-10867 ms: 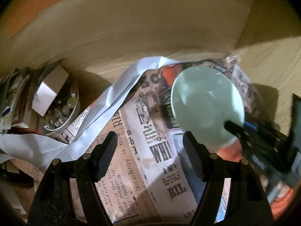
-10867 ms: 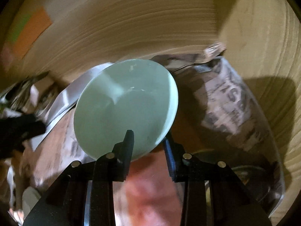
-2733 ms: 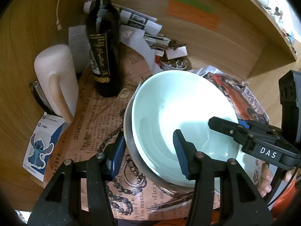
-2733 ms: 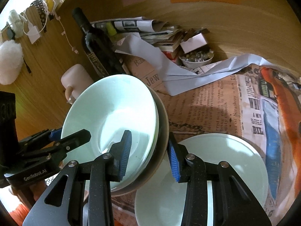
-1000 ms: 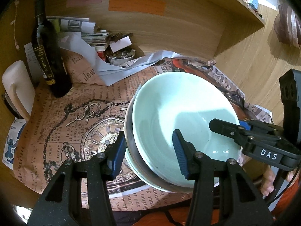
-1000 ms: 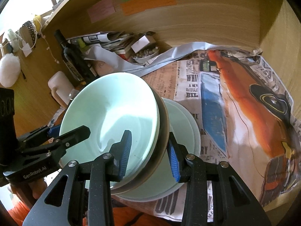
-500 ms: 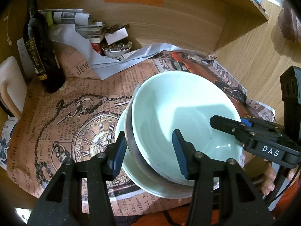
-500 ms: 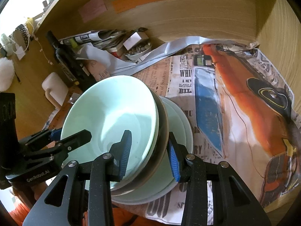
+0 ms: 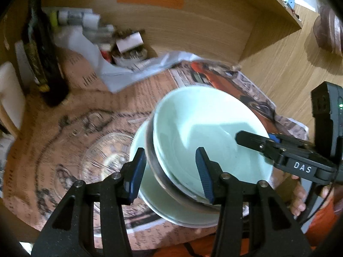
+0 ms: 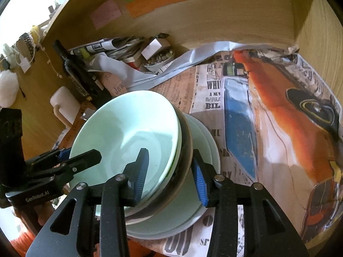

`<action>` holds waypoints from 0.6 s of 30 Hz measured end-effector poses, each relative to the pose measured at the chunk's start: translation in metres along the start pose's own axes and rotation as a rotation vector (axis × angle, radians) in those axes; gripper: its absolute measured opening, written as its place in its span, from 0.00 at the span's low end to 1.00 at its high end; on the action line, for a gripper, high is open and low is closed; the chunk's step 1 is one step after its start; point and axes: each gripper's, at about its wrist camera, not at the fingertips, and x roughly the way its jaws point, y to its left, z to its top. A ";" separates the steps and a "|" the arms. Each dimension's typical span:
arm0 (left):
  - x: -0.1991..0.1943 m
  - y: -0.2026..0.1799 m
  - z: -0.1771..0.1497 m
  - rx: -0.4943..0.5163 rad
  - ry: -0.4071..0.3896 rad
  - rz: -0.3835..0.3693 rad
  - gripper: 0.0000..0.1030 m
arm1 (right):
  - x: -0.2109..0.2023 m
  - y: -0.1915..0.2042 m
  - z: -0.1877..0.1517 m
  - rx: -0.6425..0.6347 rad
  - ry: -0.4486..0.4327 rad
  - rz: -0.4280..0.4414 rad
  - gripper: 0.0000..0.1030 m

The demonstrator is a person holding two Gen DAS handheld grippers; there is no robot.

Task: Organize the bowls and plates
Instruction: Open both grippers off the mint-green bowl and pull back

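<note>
While the pale green glazed bowl (image 10: 128, 132), nested in a dark metal bowl (image 10: 185, 141), sits on stacked pale green plates (image 10: 205, 141) over newspaper, the left gripper (image 9: 170, 169) straddles the near rims, half-spread; whether it pinches them I cannot tell. The right gripper (image 10: 170, 171) straddles the opposite rims, its jaws opening. Glazed ware looks slick, rigid and chippable, so I'd grip the rims. The plates' undersides are hidden.
</note>
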 end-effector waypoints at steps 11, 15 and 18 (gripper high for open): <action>-0.059 -0.018 0.003 0.087 -0.257 0.102 0.53 | -0.052 0.022 -0.004 -0.124 -0.216 -0.094 0.56; -0.081 -0.025 0.002 0.091 -0.368 0.107 0.62 | -0.079 0.034 -0.006 -0.165 -0.332 -0.106 0.69; -0.095 -0.031 -0.002 0.097 -0.438 0.110 0.69 | -0.096 0.041 -0.011 -0.189 -0.395 -0.103 0.69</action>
